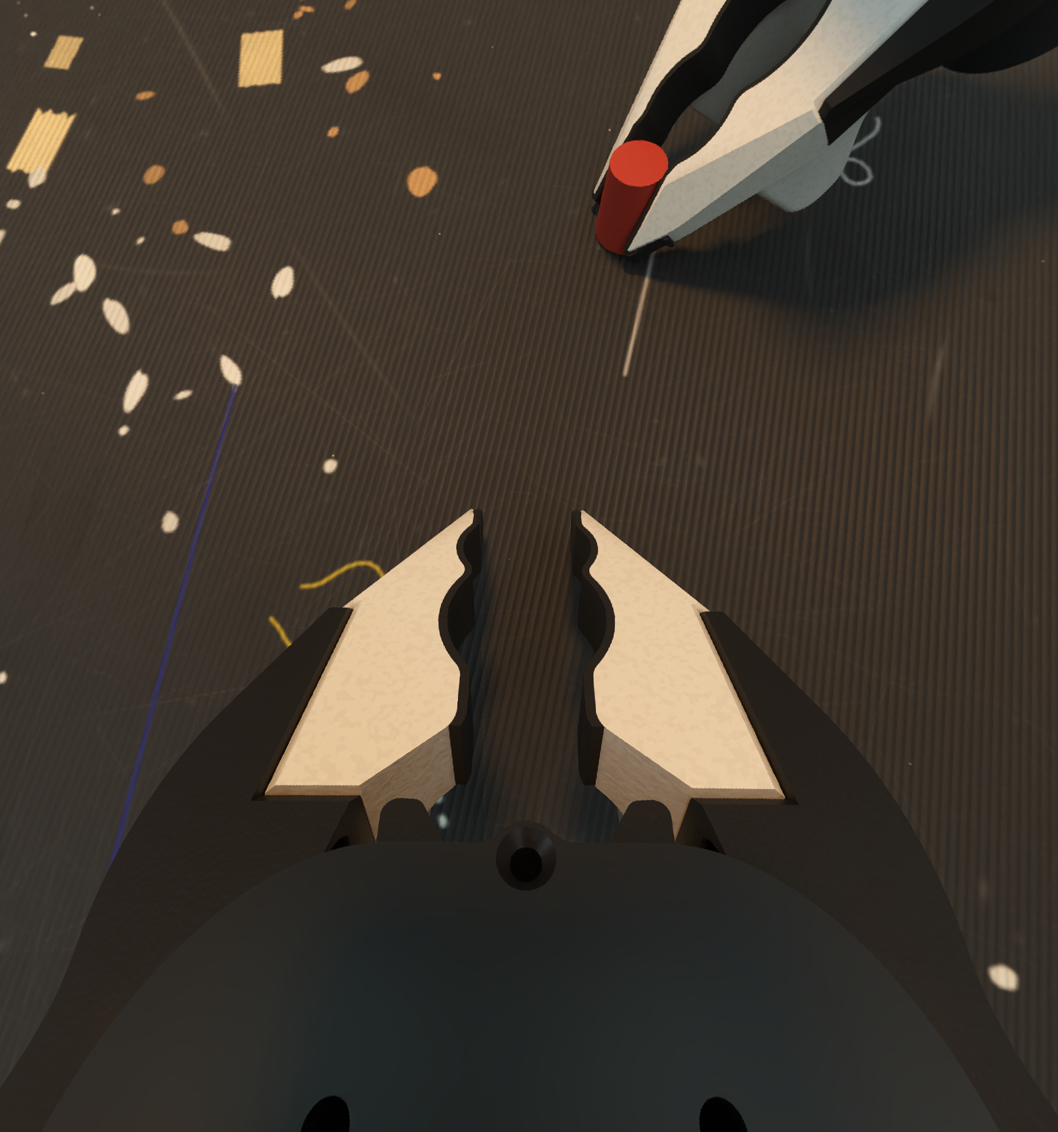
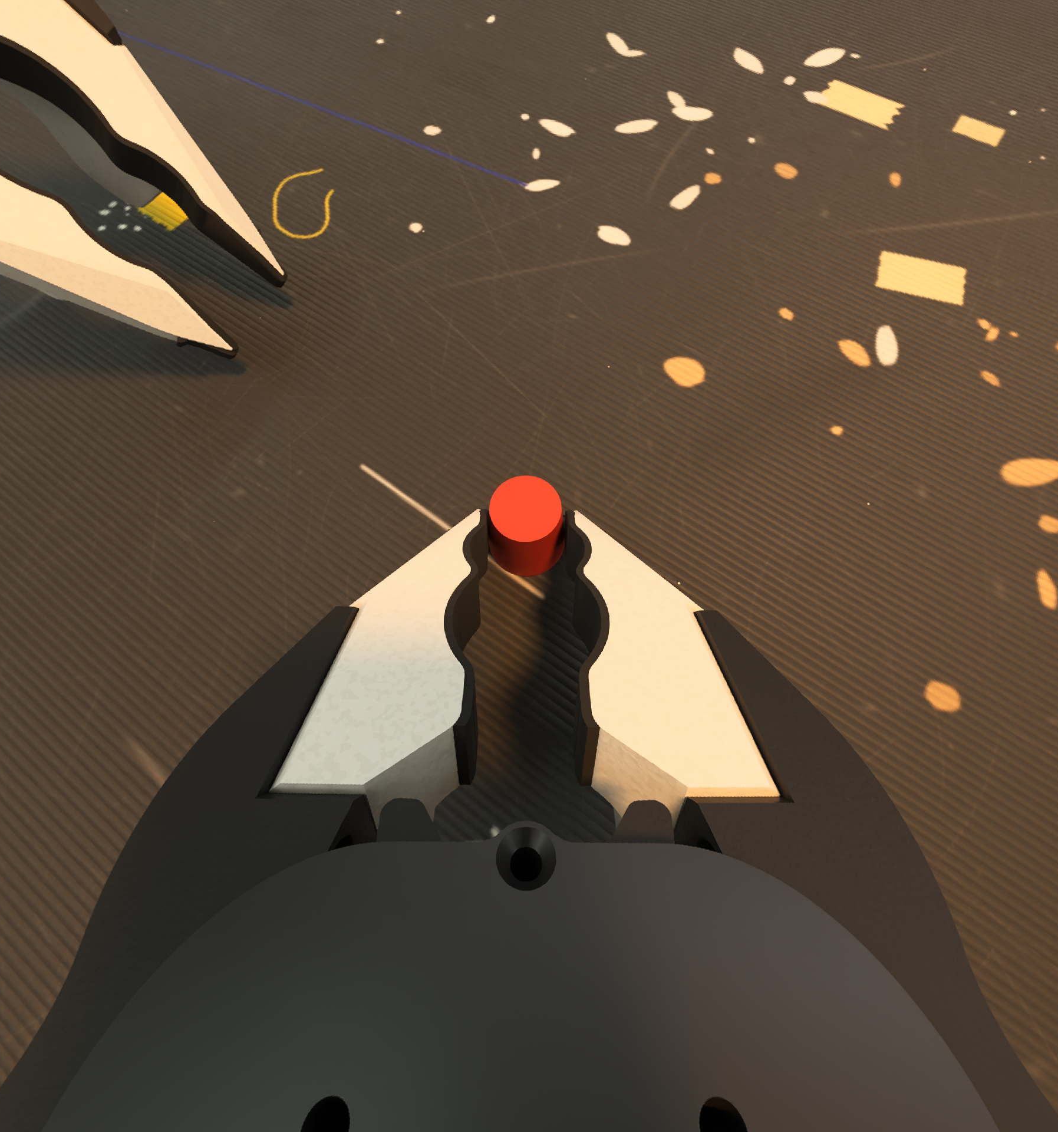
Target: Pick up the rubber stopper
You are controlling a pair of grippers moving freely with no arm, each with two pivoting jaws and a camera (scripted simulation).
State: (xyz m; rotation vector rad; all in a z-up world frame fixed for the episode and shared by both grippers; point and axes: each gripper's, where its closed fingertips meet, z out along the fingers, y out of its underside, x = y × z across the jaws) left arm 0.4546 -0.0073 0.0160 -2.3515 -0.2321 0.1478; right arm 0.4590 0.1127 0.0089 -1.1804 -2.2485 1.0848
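The rubber stopper (image 1: pixel 630 196) is a short red cylinder standing upright, low on the dark ribbed mat (image 1: pixel 759 490). My right gripper (image 2: pixel 526 520) is shut on the stopper (image 2: pixel 525 520), with a fingertip pressed against each side; it also shows in the left wrist view (image 1: pixel 624 230) at the upper right. My left gripper (image 1: pixel 526 517) is open and empty, well short of the stopper and to its left. It also shows in the right wrist view (image 2: pixel 257 315) at the upper left.
Pale and orange flecks (image 1: pixel 422 181) and yellow tape pieces (image 1: pixel 261 58) lie flat on the mat. A yellow thread loop (image 2: pixel 303 205), a thin blue line (image 1: pixel 177 600) and a pale thin stick (image 1: pixel 636 324) also lie on it.
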